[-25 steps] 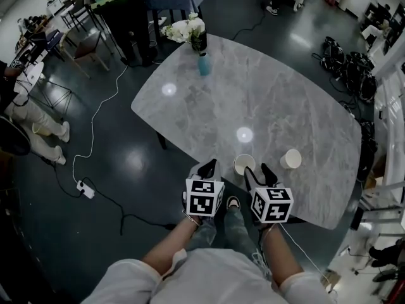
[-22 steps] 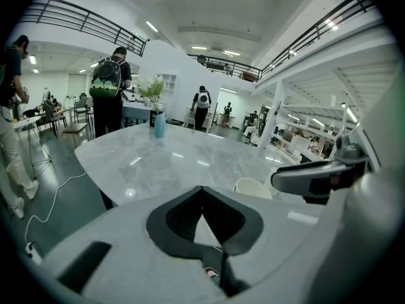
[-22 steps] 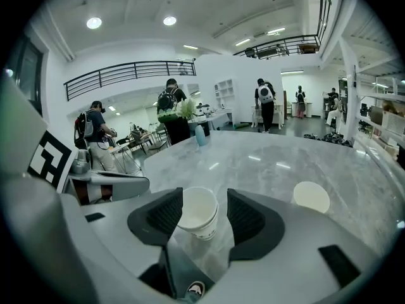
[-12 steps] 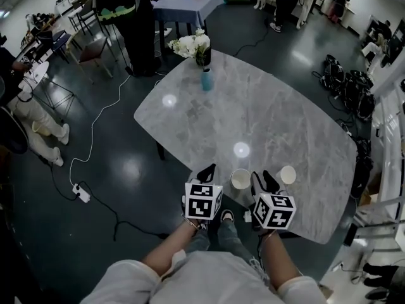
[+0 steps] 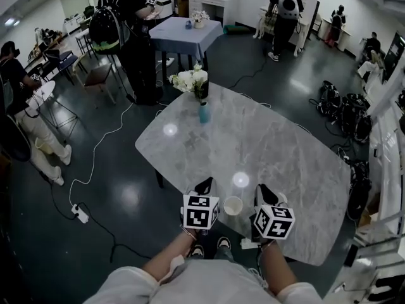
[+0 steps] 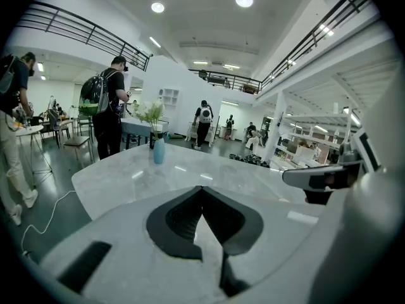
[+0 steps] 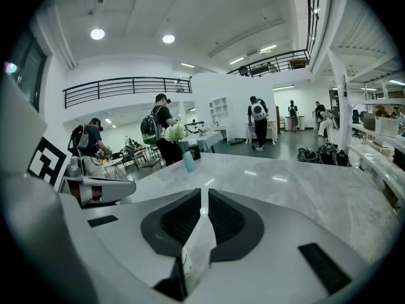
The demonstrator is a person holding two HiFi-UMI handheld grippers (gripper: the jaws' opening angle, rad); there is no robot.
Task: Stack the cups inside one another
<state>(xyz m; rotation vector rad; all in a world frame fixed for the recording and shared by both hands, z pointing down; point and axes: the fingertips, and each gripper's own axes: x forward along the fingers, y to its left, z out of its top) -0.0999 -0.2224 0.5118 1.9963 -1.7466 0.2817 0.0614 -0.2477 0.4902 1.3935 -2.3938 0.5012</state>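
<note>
Tongs status: the left tongs (image 6: pixel 202 192) have their jaws together at the tips, with nothing between them. The right tongs (image 7: pixel 202 198) have just been closing their jaws and are now clamped on the thin white wall of a paper cup (image 7: pixel 197 246), which runs edge-on between the pads. In the head view, both tongs sit side by side over the near edge of the grey marble table (image 5: pixel 272 138). A second cup (image 5: pixel 233 205) stands upright, mouth up, between the two tongs. A blue vase (image 5: pixel 203 112) and white flowers (image 5: pixel 188 80) stand at the table's far edge.
</note>
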